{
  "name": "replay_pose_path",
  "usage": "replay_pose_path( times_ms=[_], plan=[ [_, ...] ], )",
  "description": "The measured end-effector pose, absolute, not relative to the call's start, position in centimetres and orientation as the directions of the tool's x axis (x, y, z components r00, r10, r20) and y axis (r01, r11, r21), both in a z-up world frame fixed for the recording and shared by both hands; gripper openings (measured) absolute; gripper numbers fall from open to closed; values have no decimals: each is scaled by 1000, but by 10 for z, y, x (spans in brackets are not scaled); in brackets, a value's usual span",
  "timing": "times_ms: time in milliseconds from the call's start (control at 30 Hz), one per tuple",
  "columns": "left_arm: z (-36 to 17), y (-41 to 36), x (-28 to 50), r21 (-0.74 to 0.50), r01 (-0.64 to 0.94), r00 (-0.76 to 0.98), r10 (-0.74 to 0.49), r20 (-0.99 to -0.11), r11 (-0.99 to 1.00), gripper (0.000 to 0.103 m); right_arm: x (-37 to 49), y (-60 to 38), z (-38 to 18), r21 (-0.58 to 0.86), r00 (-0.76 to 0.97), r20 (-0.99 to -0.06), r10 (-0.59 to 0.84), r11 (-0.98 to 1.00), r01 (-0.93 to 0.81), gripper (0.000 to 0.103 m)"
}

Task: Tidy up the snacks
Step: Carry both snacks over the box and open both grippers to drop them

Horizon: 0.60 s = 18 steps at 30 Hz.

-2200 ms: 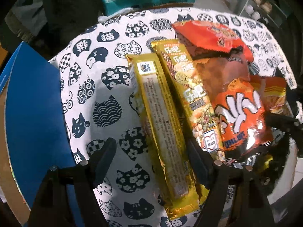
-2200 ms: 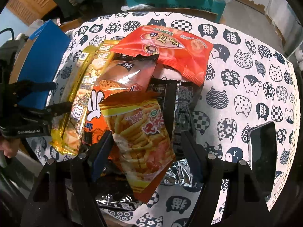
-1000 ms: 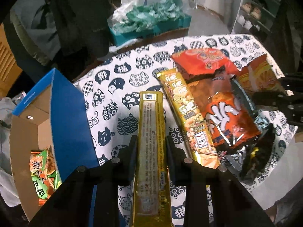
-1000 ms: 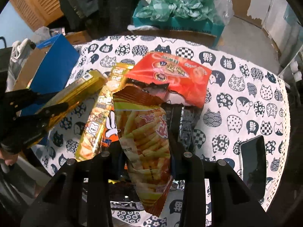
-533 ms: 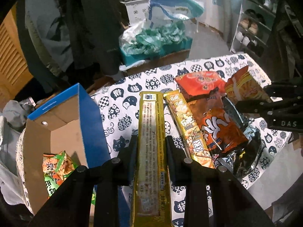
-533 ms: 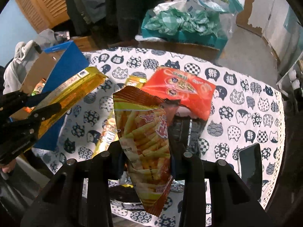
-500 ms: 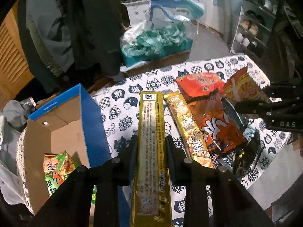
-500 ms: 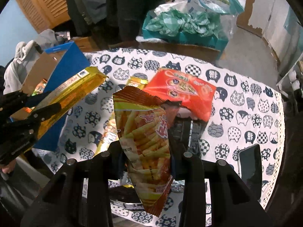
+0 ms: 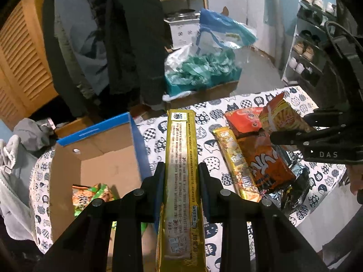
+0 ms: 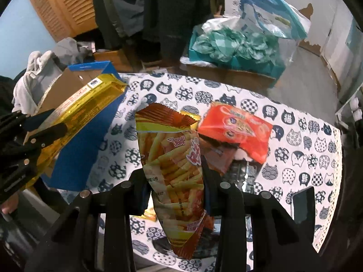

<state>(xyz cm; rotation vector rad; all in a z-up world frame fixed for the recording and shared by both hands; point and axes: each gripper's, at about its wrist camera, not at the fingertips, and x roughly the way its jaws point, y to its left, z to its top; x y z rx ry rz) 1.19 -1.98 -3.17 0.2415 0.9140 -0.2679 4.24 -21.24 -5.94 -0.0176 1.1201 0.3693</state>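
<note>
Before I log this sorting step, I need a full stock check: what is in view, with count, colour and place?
Long gold packet: 1, gold, clamped in left gripper, above the table.
Fries bag: 1, yellow and orange-red, clamped in right gripper.
Cardboard box: 1, blue outside, brown inside, open, at the table's left edge.
Green snack bag: 1, green and orange, inside the box.
Red bag: 1, red-orange, far end of the snack pile.
Gold nut packet: 1, gold, on the tablecloth beside the pile.
Orange bag: 1, orange and brown, on the pile.
Tablecloth: 1, white with navy cats.
Phone: 1, black, near table edge.
Left gripper: black, shut.
Right gripper: black, shut.
</note>
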Motion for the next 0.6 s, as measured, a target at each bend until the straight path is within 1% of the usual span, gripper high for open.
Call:
replay_pose_path(
  times_ms=[300,600],
  plan=[
    [-19,14,9,88,279,614,-107,-782,956,29,50,-179,-46,183,380,-872,308,926,-331,35],
    [-23,57,11,69,200,618,-72,-783,977,29,60,-132,-34,190,373,-864,338,905,-380,35]
  ],
)
